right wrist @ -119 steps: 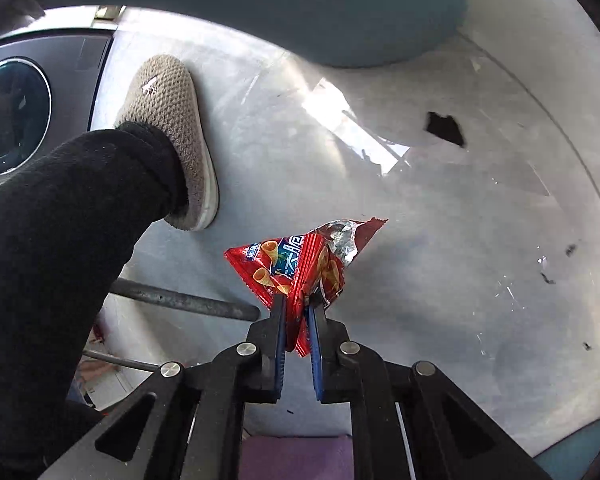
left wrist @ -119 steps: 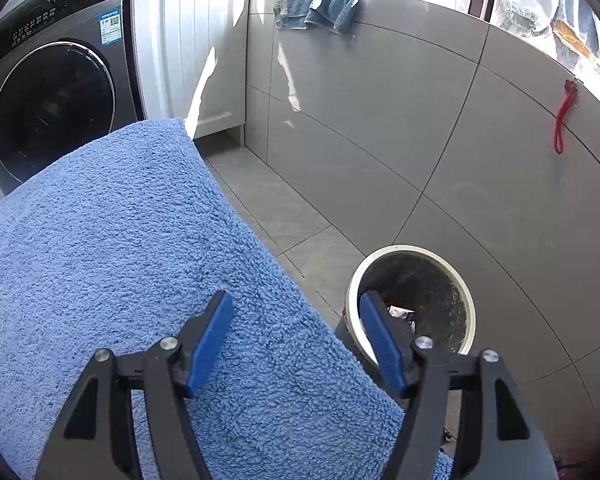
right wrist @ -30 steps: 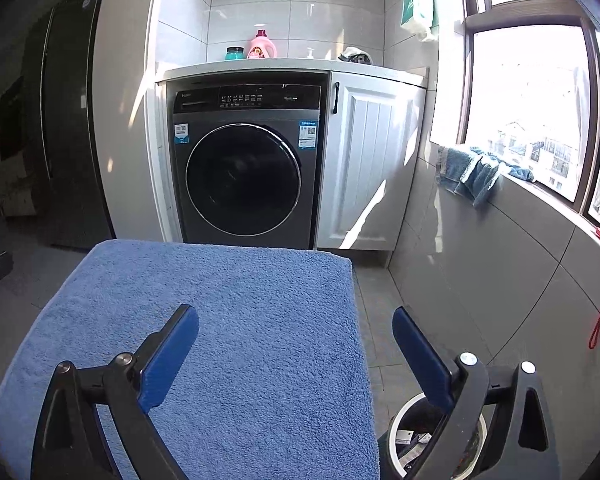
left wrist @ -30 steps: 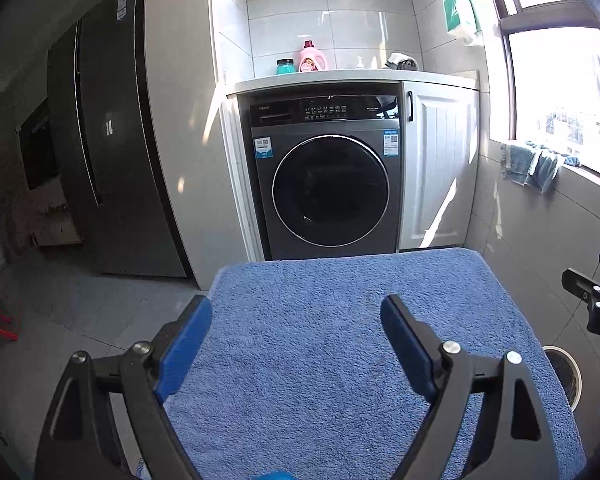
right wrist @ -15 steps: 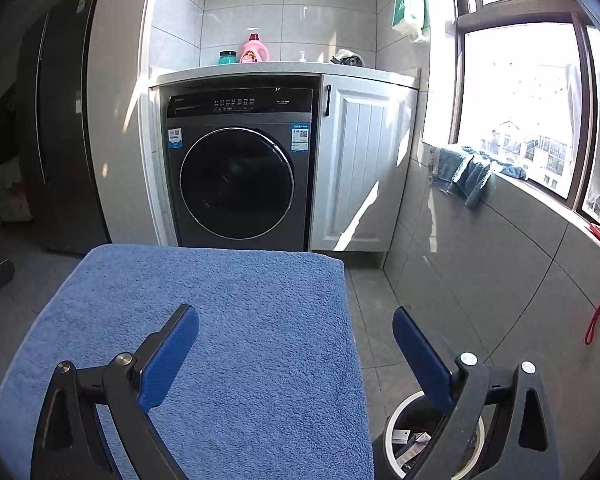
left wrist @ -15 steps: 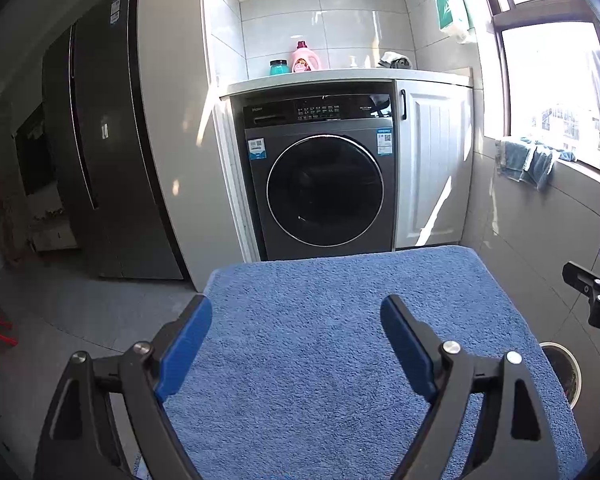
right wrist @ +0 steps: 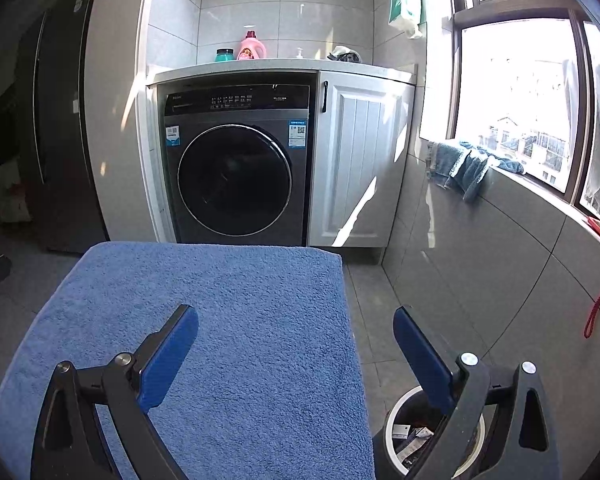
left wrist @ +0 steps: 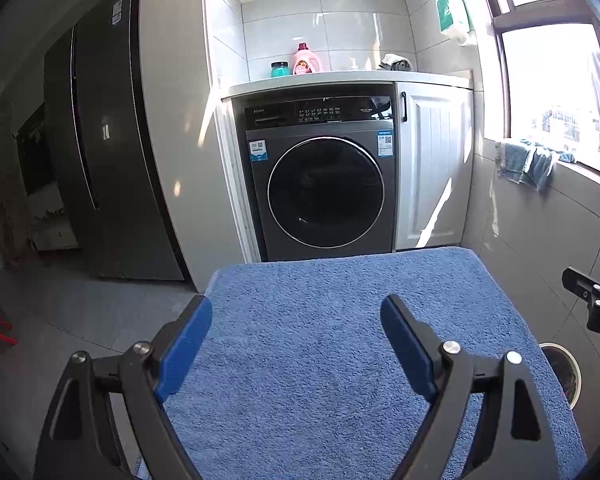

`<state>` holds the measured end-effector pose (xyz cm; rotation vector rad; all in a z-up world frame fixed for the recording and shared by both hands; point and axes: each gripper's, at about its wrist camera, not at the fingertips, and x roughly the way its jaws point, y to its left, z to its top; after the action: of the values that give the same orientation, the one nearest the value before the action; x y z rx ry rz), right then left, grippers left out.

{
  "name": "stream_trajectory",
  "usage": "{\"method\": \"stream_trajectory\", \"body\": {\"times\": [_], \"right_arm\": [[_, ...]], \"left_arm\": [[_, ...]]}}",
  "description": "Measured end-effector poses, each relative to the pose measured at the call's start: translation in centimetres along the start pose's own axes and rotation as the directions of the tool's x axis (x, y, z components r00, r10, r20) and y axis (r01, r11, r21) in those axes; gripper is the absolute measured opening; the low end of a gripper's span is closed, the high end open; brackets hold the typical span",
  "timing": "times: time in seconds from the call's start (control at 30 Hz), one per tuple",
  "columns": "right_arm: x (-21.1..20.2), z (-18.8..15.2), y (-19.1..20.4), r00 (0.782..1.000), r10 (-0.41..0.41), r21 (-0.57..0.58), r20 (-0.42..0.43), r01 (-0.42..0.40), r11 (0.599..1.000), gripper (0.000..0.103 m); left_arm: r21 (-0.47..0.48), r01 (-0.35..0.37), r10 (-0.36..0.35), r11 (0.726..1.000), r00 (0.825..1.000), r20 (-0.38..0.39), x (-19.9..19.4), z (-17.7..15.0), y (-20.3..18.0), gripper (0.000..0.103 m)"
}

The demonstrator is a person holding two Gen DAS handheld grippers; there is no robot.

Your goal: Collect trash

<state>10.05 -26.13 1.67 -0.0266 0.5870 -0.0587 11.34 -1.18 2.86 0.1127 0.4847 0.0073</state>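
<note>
My left gripper is open above a table covered with a blue towel, with nothing between its blue pads. My right gripper is open too and holds nothing. It hangs over the towel's right edge. A round trash bin with a white rim stands on the floor below the right gripper's right finger, with wrappers inside. In the left wrist view the same bin peeks out past the towel's right edge, and part of the right gripper shows at the far right.
A dark washing machine sits under a counter straight ahead, beside a white cabinet door. A tall dark fridge stands at left. A tiled wall and window sill with a blue cloth run along the right.
Four seconds ago the right gripper was shut on a red snack wrapper near the floor; now both grippers are open and empty over the towel. Over the last second nothing has moved.
</note>
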Motion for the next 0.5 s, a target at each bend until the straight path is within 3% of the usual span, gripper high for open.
{"method": "stream_trajectory", "body": {"times": [0.5], "right_arm": [[-0.30,-0.08,-0.23,1.000,-0.003,-0.002,0.002,0.003,1.000,0.100]], "left_arm": [[-0.002,0.010,-0.010,1.000,1.000,-0.003,-0.48,-0.08,-0.21,0.086]]}}
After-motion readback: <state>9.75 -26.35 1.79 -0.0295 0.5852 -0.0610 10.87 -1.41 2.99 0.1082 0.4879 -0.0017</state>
